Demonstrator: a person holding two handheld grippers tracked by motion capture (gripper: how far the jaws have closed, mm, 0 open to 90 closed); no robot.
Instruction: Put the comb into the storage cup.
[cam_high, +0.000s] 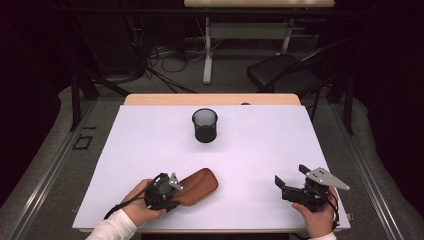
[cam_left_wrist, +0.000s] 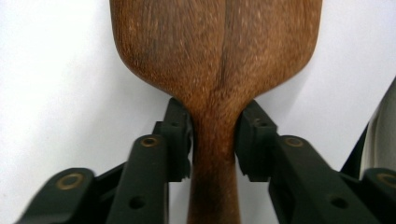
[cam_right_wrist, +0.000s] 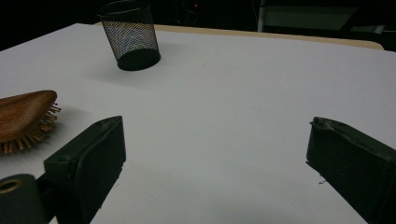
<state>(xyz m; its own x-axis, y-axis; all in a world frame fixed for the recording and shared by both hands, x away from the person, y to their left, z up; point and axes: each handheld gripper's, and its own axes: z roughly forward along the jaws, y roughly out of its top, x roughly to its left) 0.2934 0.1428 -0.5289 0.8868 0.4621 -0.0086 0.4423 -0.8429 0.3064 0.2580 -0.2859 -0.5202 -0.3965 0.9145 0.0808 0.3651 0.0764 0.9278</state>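
Observation:
A brown wooden hairbrush (cam_high: 201, 185) lies bristles down on the white table (cam_high: 150, 145), near the front left. My left gripper (cam_high: 177, 194) sits at its handle end, held by a hand coming in from the bottom. In the left gripper view the two black pads (cam_left_wrist: 180, 140) press on either side of the brush's narrow neck (cam_left_wrist: 215, 140), below the broad brush back (cam_left_wrist: 217, 56). My right gripper (cam_high: 290, 175) rests at the front right, jaws wide apart. In the right gripper view it (cam_right_wrist: 217, 140) has only bare table between its fingers, and the hairbrush (cam_right_wrist: 23, 114) shows at the left.
A black mesh pen cup (cam_high: 205, 125) stands upright at the table's far middle, also seen as the cup (cam_right_wrist: 133, 35) in the right gripper view. Beyond the table are a black chair (cam_high: 285, 72), a desk frame and cables on the floor.

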